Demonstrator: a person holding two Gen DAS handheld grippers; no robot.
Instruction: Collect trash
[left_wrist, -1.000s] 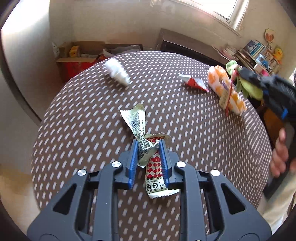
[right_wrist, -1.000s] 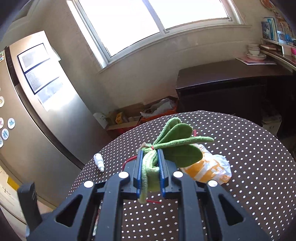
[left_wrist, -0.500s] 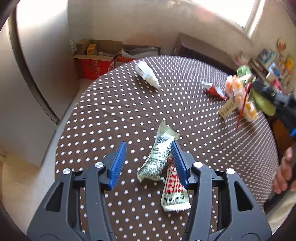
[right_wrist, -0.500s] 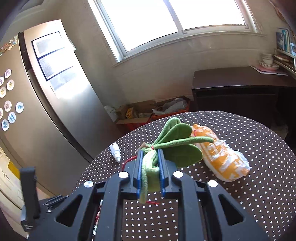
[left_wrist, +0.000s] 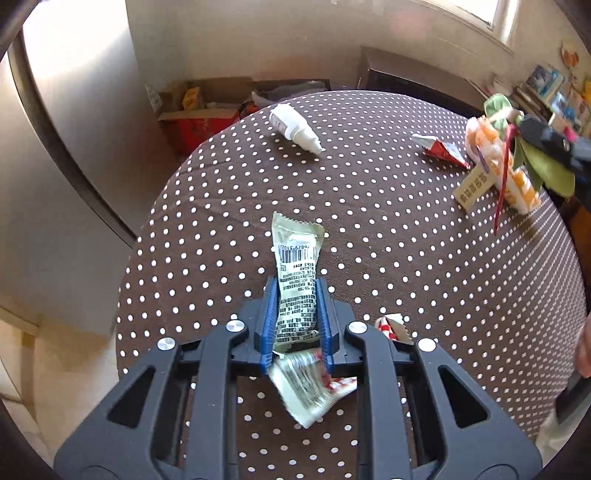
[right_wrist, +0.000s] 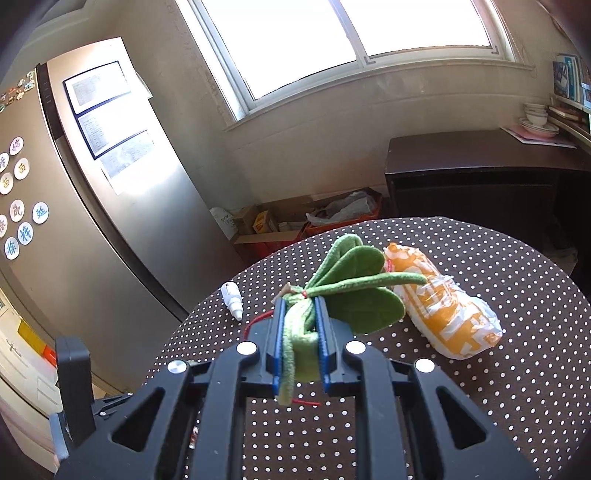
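Left gripper (left_wrist: 296, 295): jaws just closing, blue pads pressed against both long sides of the pale green wrapper (left_wrist: 295, 266).
Pale green wrapper: lying lengthwise between the jaws on the dotted table (left_wrist: 406, 258), barcode end sticking out in front.
Red-and-white wrapper (left_wrist: 317, 384): partly under the left gripper, crumpled, one corner showing to the right of the jaw.
Right gripper (right_wrist: 300, 314): clamped together on the green felt leaves (right_wrist: 354, 288), held above the table.
Orange-and-white bag (right_wrist: 443, 314): on the table just behind the leaves; whether tied to them, not clear.
Other trash: small red packet (left_wrist: 441, 149) and white dropper bottle (left_wrist: 293, 127), well apart, on the far part of the table.
Handling, as a judgement: wrappers very light, thin, soft and slippery; probably easy to slip out or fold; best taken across the middle, as now.
Hidden or unclear: back end of the pale green wrapper covered by the jaws; not possible to tell if the red-and-white wrapper was caught too; print unreadable; no bin seen.
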